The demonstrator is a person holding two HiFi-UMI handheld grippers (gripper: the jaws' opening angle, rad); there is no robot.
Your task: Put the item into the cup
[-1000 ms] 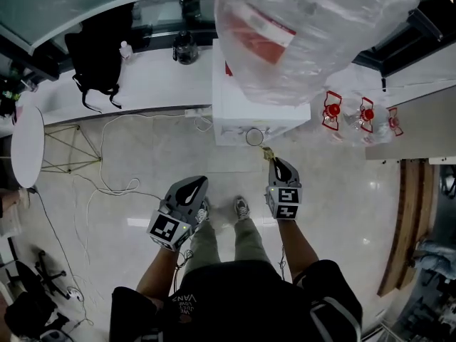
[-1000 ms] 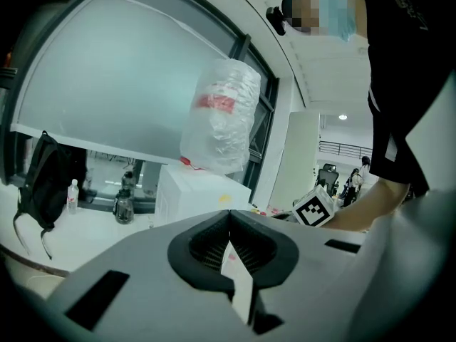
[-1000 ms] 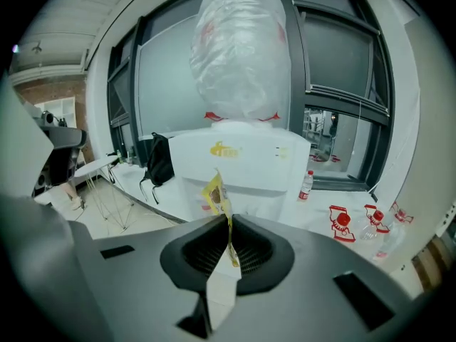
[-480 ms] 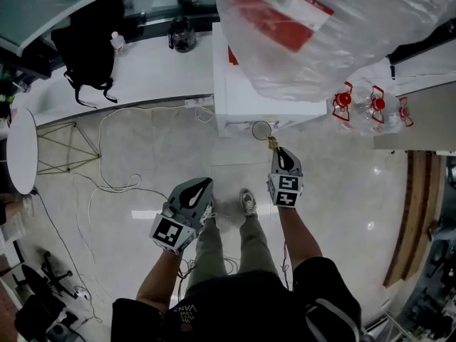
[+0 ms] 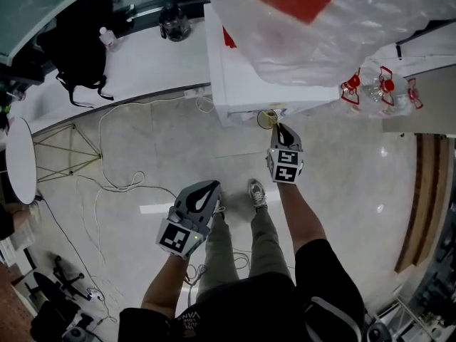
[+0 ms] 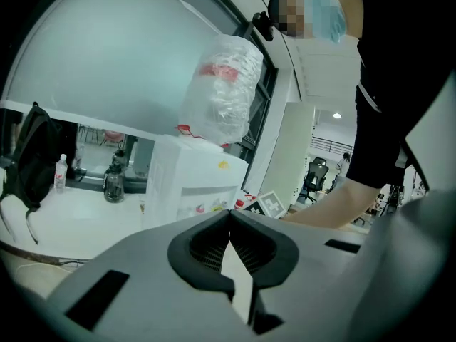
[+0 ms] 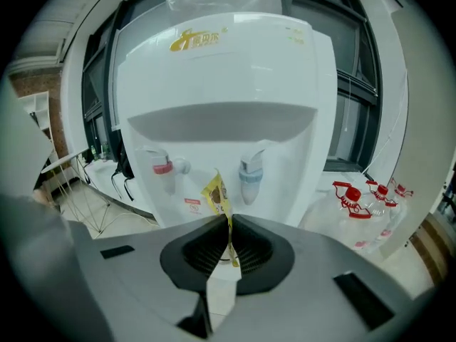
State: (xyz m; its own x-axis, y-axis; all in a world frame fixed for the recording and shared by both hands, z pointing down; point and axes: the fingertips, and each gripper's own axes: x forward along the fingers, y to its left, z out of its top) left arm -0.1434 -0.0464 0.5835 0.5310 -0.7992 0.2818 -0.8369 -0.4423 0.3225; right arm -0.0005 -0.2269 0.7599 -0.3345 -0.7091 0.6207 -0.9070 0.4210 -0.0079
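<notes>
1. Right claw: closed, gripping a small yellow sachet. The sachet stands upright out of the closed tips. In the right gripper view it sits at centre frame, between the red tap and the blue tap of a white water dispenser.

2. Cup: seen in the head view at upper centre, as a round rim at the front of the dispenser, just beyond the right claw's tips. The sachet overlaps this rim in the head view. Whether its lower end is inside the cup cannot be told.

3. Left claw: closed at the tips with nothing between them. In the head view it sits at lower centre-left, well apart from the cup and dispenser.

4. Surroundings:
   - A large plastic-wrapped bottle fills the top right of the head view, on the dispenser.
   - Clear bottles with red caps lie at the right.
   - A black backpack rests on a white tabletop at upper left.
   - Loose white cables trail over the floor.
</notes>
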